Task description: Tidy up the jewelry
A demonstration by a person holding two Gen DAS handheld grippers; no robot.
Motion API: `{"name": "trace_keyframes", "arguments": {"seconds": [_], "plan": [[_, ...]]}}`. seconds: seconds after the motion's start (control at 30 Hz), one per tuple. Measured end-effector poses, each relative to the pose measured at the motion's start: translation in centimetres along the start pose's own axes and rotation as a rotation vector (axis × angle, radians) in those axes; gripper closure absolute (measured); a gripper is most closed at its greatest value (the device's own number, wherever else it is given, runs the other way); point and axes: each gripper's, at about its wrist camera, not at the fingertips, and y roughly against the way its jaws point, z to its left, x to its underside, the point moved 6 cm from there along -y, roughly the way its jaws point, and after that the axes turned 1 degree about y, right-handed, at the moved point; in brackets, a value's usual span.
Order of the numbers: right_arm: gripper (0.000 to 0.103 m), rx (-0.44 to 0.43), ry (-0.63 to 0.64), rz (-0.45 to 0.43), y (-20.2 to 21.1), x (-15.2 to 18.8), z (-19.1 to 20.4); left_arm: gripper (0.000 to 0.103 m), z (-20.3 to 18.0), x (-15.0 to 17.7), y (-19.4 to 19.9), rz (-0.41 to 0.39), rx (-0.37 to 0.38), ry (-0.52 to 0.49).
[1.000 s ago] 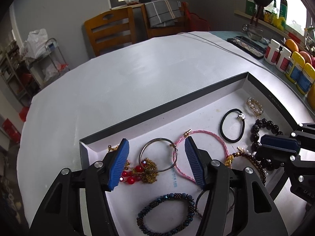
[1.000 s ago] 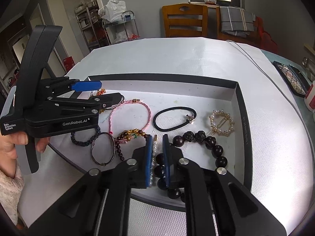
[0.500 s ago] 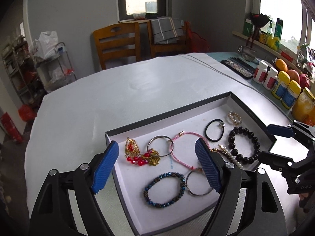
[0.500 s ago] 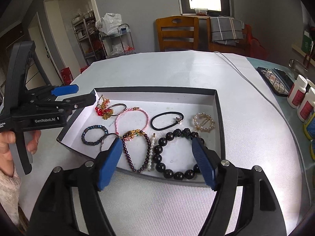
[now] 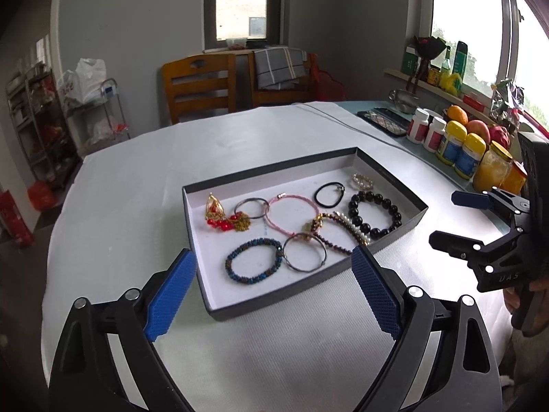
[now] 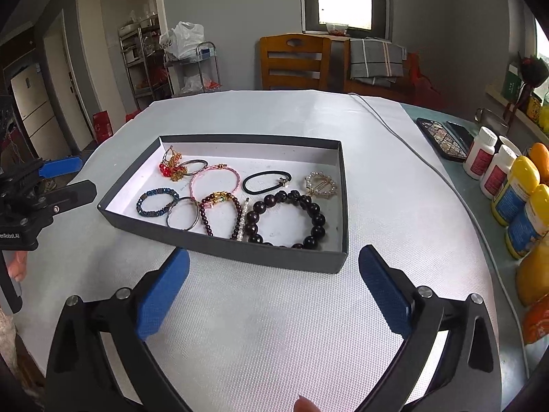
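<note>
Left gripper with blue pads: jaws opening, nothing between, above white table just short of dark grey shallow cardboard tray. Right gripper: jaws opening, empty, near tray's front wall. Jewelry inside tray: large black bead bracelet, pink cord bracelet, blue beaded bracelet, 2 thin metal bangles.

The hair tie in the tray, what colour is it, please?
Black; the hair tie shows best in the right wrist view.

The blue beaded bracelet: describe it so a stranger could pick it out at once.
On the white table sits a shallow dark tray of jewelry. The blue beaded bracelet lies in its near left corner, beside a plain metal bangle. It is the only blue piece.
</note>
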Motion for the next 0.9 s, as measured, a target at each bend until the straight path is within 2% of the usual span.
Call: {"name": "trace_keyframes", "arguments": {"seconds": [0.17,0.33,0.43,0.6,0.9], "plan": [[0.006,0.014,0.02,-0.013,0.1,1.0,0.4,0.009,-0.1,2.0,0.0,-0.016,-0.093,0.008],[0.006,0.029,0.017,-0.036,-0.2,1.4,0.6,0.009,-0.6,3.2,-0.7,-0.036,-0.136,0.016],[0.006,0.056,0.023,-0.048,-0.6,1.8,0.4,0.009,-0.6,3.7,-1.3,-0.033,-0.144,0.029],[0.006,0.051,0.009,-0.05,-1.3,2.2,0.4,0.009,-0.7,4.5,-2.0,-0.042,-0.16,0.027],[0.006,0.076,0.056,-0.047,-2.2,2.9,1.3,0.009,-0.6,4.6,-2.0,-0.061,-0.169,0.031]]}}
